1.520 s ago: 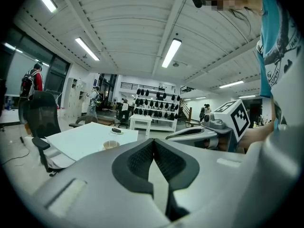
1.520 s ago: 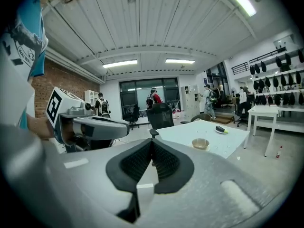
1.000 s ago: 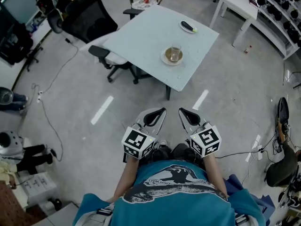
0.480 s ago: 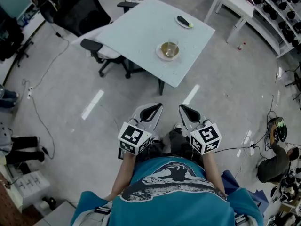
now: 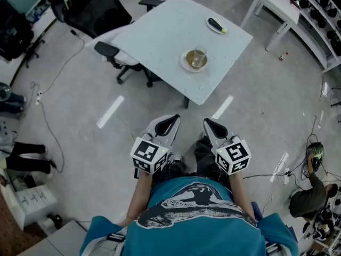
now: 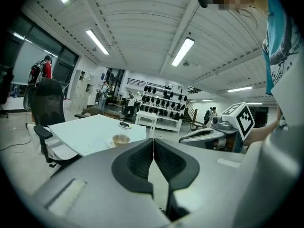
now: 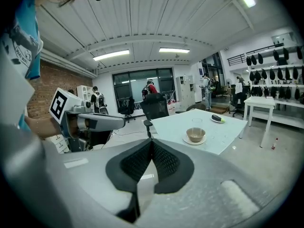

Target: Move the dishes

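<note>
Ahead, a black chair (image 5: 98, 9) stands beside the table (image 5: 160, 36) bearing a bowl (image 5: 195, 59)

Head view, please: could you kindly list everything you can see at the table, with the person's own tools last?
table: one, pale blue, ahead on the grey floor
near plate: one, white, by the table's near edge
bowl: one, tan, on the near plate
glass: one, clear, just behind the bowl
far plate: one, white, table's far corner
dark object: one, black with green tip, on the far plate
office chair: one, black, left of the table
left gripper: one, grey, black pads, shut, empty
right gripper: one, grey, black pads, shut, empty
</note>
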`<state>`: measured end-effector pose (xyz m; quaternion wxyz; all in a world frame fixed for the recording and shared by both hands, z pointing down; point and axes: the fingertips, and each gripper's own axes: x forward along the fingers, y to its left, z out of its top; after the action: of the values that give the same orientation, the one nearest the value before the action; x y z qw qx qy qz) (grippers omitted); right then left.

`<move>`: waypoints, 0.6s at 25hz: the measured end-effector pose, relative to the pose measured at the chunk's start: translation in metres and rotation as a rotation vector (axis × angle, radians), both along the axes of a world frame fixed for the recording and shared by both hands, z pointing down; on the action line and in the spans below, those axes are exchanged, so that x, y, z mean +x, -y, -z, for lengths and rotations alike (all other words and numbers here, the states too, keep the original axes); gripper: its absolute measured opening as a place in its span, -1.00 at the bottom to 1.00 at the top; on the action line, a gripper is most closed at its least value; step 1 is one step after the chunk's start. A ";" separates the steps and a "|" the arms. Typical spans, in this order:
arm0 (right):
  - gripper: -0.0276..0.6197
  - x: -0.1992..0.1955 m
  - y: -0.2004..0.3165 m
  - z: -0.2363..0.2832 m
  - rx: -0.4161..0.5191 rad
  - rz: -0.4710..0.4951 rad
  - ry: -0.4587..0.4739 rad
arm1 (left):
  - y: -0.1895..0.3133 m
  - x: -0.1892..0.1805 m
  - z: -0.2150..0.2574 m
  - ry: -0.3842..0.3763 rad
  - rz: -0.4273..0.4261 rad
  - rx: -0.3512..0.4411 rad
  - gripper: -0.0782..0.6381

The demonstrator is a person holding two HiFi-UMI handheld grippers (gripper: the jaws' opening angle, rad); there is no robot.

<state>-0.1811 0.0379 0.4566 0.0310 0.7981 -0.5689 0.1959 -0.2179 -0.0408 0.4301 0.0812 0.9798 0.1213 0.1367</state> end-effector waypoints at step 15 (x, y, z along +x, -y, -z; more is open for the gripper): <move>-0.91 0.185 -0.073 -0.020 -0.004 -0.011 0.030 | -0.080 0.172 -0.013 0.049 -0.009 -0.001 -0.74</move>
<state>0.0042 0.1105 0.4769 0.0229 0.7982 -0.5644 0.2094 -0.0455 0.0392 0.4435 0.0841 0.9756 0.1236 0.1609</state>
